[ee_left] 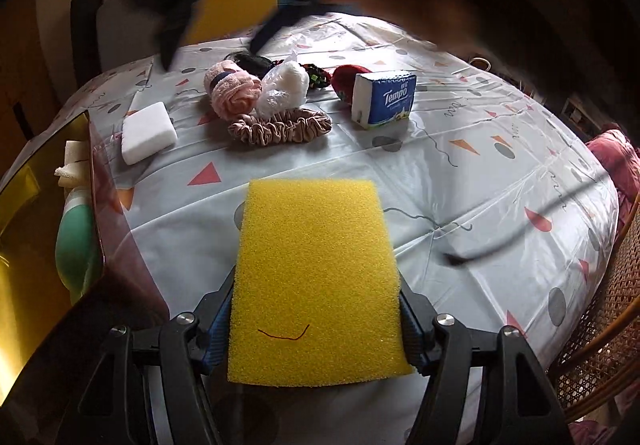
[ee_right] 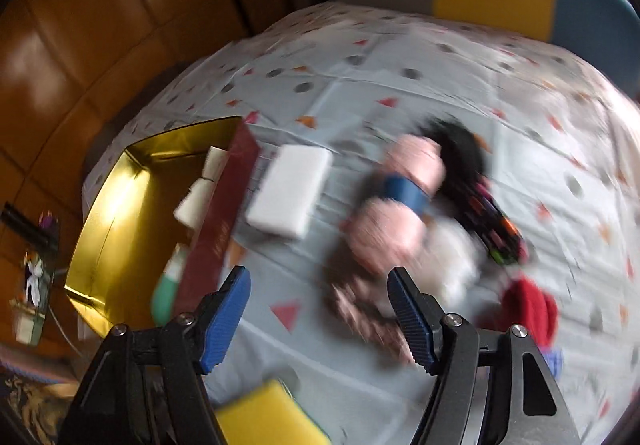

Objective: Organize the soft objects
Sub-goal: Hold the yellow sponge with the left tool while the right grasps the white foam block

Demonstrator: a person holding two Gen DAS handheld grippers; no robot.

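Observation:
My left gripper point(ee_left: 316, 285) is shut on a yellow sponge point(ee_left: 312, 229), its blue pads pressing the sponge's two long sides just above the tablecloth. The same sponge point(ee_right: 272, 417) shows at the bottom of the blurred right wrist view. My right gripper point(ee_right: 318, 273) is open and holds nothing; it hangs over the cloth near a pink towel roll point(ee_right: 396, 205) with a blue band. Further back lie a white foam block point(ee_left: 149, 133), the pink roll point(ee_left: 232, 91), a white item in a clear bag point(ee_left: 284, 89), a ruffled pink-brown scrunchie band point(ee_left: 280, 129), a Tempo tissue pack point(ee_left: 386, 99) and a red soft item point(ee_left: 348, 79).
A maroon box with a gold lining point(ee_left: 36, 205) stands at the table's left edge, holding a white cloth roll and a green item point(ee_left: 76, 237). A patterned plastic tablecloth point(ee_left: 460, 185) covers the table. A wicker chair point(ee_left: 600, 345) is at the right, a black cable point(ee_left: 520, 229) crosses it.

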